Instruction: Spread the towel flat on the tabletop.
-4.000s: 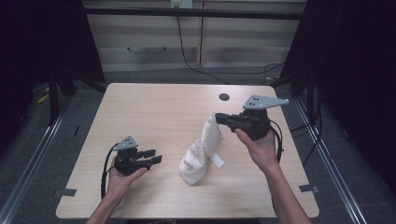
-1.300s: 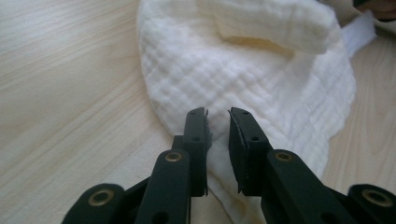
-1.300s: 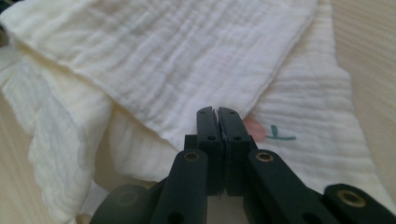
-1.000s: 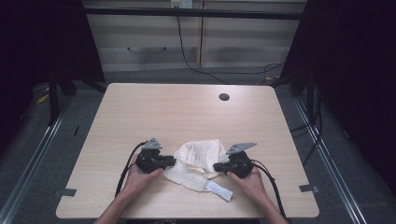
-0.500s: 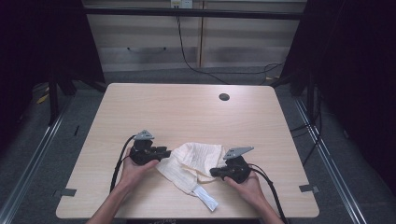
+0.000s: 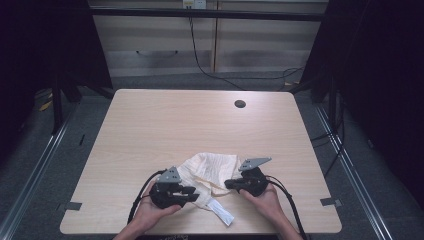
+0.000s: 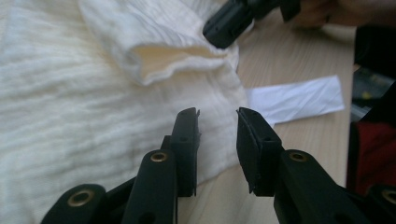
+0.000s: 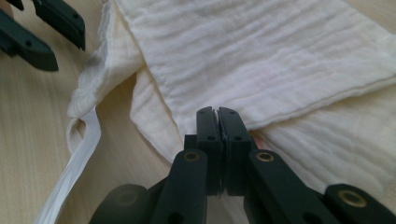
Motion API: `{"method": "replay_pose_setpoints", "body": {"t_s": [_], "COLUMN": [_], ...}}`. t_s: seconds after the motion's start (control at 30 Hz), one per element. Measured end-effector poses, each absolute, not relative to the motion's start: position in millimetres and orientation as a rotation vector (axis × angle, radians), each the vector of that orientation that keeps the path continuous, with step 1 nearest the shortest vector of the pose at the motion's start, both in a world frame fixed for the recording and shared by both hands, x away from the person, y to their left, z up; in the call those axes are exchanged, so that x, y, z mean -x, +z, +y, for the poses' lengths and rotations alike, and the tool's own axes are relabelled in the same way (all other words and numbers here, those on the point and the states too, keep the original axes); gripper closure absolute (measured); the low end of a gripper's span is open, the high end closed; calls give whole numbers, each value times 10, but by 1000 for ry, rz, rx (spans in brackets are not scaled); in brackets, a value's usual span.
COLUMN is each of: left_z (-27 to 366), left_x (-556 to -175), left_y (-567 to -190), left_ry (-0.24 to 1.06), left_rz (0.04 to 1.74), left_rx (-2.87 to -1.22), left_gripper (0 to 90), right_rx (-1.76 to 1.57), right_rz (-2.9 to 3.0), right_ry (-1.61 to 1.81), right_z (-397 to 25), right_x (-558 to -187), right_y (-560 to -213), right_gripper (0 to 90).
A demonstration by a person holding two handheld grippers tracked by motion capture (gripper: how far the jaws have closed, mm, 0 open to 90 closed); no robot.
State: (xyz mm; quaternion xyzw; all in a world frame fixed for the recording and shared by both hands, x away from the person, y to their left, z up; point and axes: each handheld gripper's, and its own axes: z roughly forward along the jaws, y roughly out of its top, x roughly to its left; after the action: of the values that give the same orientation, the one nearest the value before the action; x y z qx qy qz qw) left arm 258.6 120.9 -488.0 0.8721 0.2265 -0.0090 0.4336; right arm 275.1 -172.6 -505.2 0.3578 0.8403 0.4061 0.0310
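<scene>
A cream, crinkled cloth (image 6: 210, 169) lies crumpled on the wooden table (image 6: 190, 125) near its front edge, with a white strap (image 6: 221, 214) trailing toward the person. My left gripper (image 6: 194, 191) stands open at the cloth's near left edge; in the left gripper view its jaws (image 7: 218, 119) hover over the cloth (image 7: 70, 93) with nothing between them. My right gripper (image 6: 228, 184) is shut on a folded hem of the cloth (image 8: 261, 56), its tips (image 8: 217, 113) pressed together at the fold. The left gripper's fingers (image 8: 42, 32) show spread at the top left of the right gripper view.
A round cable hole (image 6: 240, 104) sits at the table's far right. The far half of the table top is bare wood. Cables trail from both grippers off the front edge. Dark floor and metal rails surround the table.
The cloth that hung from the raised right gripper now lies on the table. Over the last second the left gripper moved back toward the person and the cloth's near edge. The right gripper hardly moved.
</scene>
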Motion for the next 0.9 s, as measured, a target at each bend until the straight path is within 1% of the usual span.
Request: {"method": "replay_pose_setpoints", "body": {"t_s": [0.1, 0.23, 0.33, 0.47, 0.57, 0.7, 0.83, 0.9], "left_z": [1156, 1084, 1058, 1033, 1025, 997, 1015, 1023], "left_x": [-2539, -2468, -2476, -2467, -2475, -2463, -2511, -2525], "left_y": [-4961, -4987, -5011, -5025, -5036, -5053, -5046, -5044], "left_ry": [-27, 8, -14, -4, 4, 68, 80, 88], "left_rz": [546, 498, 495, 468, 467, 437, 472, 475], "left_rx": [-2205, -2231, -2227, -2231, -2224, -2222, -2225, -2231], "left_gripper": [671, 602, 572, 530, 529, 585, 747, 790], "right_rx": [-1113, -1109, -1108, -1111, -1118, -1121, -1119, -1119], "right_rz": [2588, 2584, 2583, 2583, 2582, 2583, 2581, 2582], "right_ry": [1260, 1260, 1265, 1264, 1267, 1263, 1267, 1268], "right_z": [-1732, -1729, -1727, -1723, -1723, -1721, -1720, -1721], "right_x": [-2752, -2753, -2759, -2760, -2760, -2757, -2759, -2760], "right_y": [-5056, -5059, -5062, -5061, -5062, -5060, -5061, -5062], "right_gripper": [892, 892, 892, 892, 891, 890, 889, 888]}}
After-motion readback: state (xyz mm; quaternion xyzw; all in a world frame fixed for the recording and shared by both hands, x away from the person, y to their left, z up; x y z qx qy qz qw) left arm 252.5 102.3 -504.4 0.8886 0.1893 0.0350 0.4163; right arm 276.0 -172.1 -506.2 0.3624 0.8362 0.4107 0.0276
